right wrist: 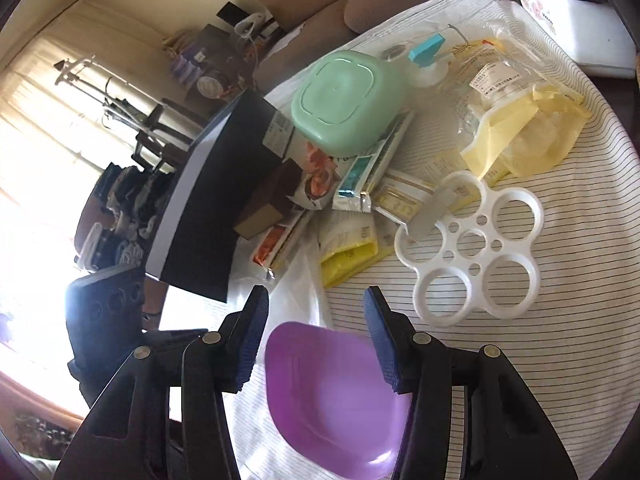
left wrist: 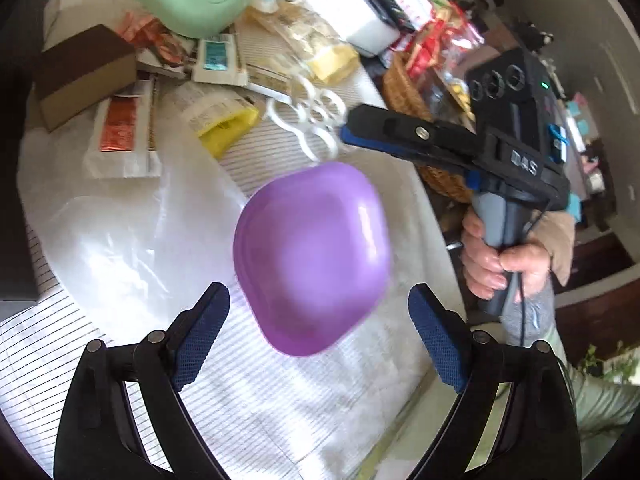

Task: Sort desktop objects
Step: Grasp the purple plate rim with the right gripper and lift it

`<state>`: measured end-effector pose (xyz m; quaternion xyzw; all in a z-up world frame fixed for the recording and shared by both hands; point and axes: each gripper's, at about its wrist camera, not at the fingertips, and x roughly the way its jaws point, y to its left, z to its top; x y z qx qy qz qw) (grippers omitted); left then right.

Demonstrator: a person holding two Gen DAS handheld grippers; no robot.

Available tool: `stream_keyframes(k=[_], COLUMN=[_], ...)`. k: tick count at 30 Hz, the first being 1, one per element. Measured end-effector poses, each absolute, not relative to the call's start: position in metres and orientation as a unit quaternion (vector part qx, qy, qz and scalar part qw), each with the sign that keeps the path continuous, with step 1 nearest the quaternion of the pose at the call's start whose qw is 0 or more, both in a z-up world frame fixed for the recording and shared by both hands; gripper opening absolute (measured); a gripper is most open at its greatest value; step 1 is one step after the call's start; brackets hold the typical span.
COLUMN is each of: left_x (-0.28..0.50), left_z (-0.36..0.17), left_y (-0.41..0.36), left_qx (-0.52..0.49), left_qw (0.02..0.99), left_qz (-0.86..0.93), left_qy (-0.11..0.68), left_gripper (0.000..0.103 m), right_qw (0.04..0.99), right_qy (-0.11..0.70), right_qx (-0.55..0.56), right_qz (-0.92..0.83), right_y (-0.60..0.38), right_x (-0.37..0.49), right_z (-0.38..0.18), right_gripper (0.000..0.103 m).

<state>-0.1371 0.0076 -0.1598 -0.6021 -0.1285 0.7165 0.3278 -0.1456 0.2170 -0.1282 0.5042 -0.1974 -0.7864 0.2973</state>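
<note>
A purple square bowl [left wrist: 312, 258] sits open side up on the striped tablecloth, blurred in the left wrist view. My left gripper [left wrist: 320, 336] is open, its fingers either side of the bowl's near edge, not touching. My right gripper [right wrist: 316, 344] is open above the same bowl [right wrist: 336, 404], and shows in the left wrist view [left wrist: 352, 132] above the bowl's far side. A green square bowl [right wrist: 344, 104] lies upside down on packets at the back. A white ring tray [right wrist: 476, 248] lies on the cloth.
Sachets, a yellow packet [right wrist: 348, 256] and a yellow-bag bundle [right wrist: 524, 132] litter the table. A dark box [right wrist: 212, 200] stands at the left. A wicker basket [left wrist: 404, 88] of snacks and a white container [left wrist: 360, 16] sit at the right edge. A clear plastic bag [left wrist: 120, 240] lies left of the bowl.
</note>
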Motion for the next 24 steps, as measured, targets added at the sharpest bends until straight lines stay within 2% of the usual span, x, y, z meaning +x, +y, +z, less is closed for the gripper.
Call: stream_keyframes(k=[2,5,11,13,14,15,16,17,18,20,24], left_x=[-0.141,-0.140,-0.138,-0.135,-0.134,-0.134,-0.134,-0.134,-0.133,-0.134,-0.135], left_z=[-0.164,-0.175,-0.180,-0.182,-0.183,-0.185,-0.188,-0.189,-0.189,-0.190,-0.184], left_y=[0.007,0.019,0.037,0.039,0.039,0.040,0.040,0.040,0.040,0.038,0.033], left_qx=[-0.599,-0.601,-0.604,-0.607,-0.608,-0.610,-0.614,-0.612,-0.610,-0.607,-0.601], left_qw=[0.289,0.255,0.247,0.233,0.225,0.219,0.216,0.212,0.209,0.202,0.196], left_qz=[0.737,0.754,0.756,0.759,0.761,0.761,0.759,0.762,0.764,0.768,0.775], left_qy=[-0.119,-0.069,-0.050,-0.037,-0.030,-0.025,-0.024,-0.020,-0.015,-0.012,-0.025], left_gripper=[0.090,0.089,0.088,0.077,0.072,0.055,0.036,0.033,0.026,0.011,0.008], right_qw=[0.246,0.189,0.180,0.182,0.183,0.184,0.184,0.184,0.183,0.185,0.187], right_qy=[-0.158,-0.115,-0.087,-0.079,-0.075,-0.071,-0.065,-0.059,-0.052,-0.042,-0.025], right_qx=[0.518,0.554,0.583,0.596,0.603,0.609,0.614,0.618,0.621,0.616,0.597], right_qz=[-0.804,-0.802,-0.788,-0.778,-0.773,-0.768,-0.765,-0.762,-0.761,-0.764,-0.780], right_y=[0.218,0.224,0.224,0.220,0.217,0.215,0.211,0.208,0.206,0.202,0.196], right_x=[-0.142,-0.137,-0.125,-0.123,-0.122,-0.121,-0.121,-0.120,-0.120,-0.119,-0.115], right_z=[-0.128,-0.141,-0.151,-0.157,-0.161,-0.165,-0.169,-0.172,-0.174,-0.171,-0.156], right_gripper=[0.061,0.062,0.062,0.061,0.057,0.053,0.043,0.035,0.031,0.015,0.015])
